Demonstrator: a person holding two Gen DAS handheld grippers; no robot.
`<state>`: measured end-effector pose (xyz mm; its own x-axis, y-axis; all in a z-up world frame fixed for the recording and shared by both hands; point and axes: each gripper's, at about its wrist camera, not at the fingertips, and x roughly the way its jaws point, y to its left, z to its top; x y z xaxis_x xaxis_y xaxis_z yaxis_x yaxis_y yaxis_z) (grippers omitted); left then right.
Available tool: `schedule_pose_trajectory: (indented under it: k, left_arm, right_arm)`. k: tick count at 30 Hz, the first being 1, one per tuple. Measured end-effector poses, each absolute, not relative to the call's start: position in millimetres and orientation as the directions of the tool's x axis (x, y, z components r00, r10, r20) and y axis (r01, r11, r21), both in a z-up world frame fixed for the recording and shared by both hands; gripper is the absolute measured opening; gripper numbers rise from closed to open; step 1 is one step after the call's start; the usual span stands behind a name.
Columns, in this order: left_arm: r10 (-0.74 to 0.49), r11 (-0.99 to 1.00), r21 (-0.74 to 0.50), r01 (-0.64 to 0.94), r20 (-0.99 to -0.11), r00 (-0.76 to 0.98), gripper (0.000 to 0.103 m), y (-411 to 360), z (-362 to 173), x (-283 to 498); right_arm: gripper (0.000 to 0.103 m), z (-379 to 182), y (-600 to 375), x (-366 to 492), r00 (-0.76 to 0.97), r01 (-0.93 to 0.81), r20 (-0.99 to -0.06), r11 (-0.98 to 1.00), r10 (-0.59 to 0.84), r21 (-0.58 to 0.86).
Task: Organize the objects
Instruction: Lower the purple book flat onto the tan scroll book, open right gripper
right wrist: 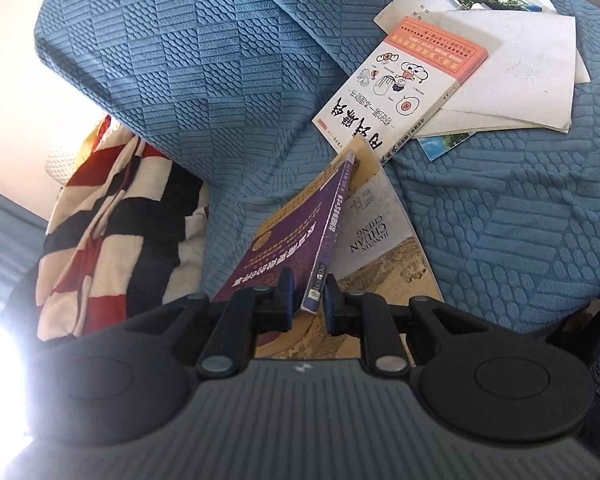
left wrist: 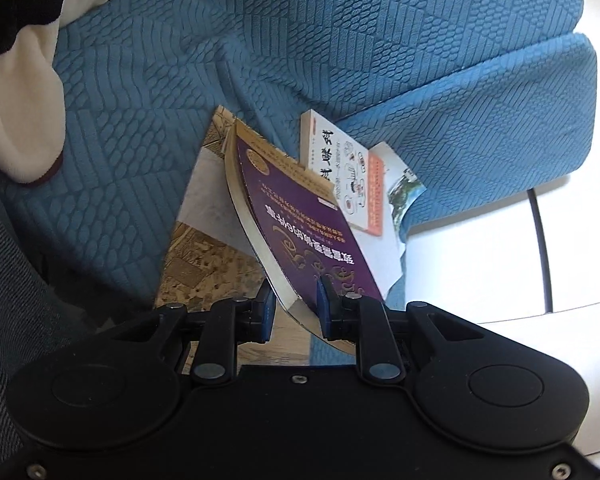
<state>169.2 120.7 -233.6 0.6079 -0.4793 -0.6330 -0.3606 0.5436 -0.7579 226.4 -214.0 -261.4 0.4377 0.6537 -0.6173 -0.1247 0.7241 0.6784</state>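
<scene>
Both the left gripper [left wrist: 296, 308] and right gripper [right wrist: 308, 300] clamped the purple book [left wrist: 300, 232] mid-frame, lifted, while the white cartoon-covered book [right wrist: 400, 84] and papers [right wrist: 512, 72] upper right remained unsorted.

the purple book [left wrist: 300, 232] has a glossy paper cover. the sofa cover [left wrist: 340, 40] is blue cloth, matt, with a raised quilted texture. the striped blanket [right wrist: 112, 220] at the left of the right wrist view looks like soft fleece. the left gripper [left wrist: 296, 312] is matt black plastic with blue pads [left wrist: 323, 308] and metal pins.
</scene>
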Motion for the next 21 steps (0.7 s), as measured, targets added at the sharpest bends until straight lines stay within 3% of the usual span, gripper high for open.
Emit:
schedule_pose_trajectory:
  k: [8,21]
  left_arm:
    - [-0.448,0.586,-0.710,-0.391,-0.686,0.573,0.020,116,-240,165]
    - [-0.356,0.710,-0.562,-0.424,-0.806,0.473,0.020,90,-254,162]
  right_arm:
    - [0.020,-268,-206,218,0.402,-0.204,-0.656,0.762,0.638,0.615]
    - [0.028,-305,-201,213,0.294,-0.180,-0.752,0.807,0.590,0.562]
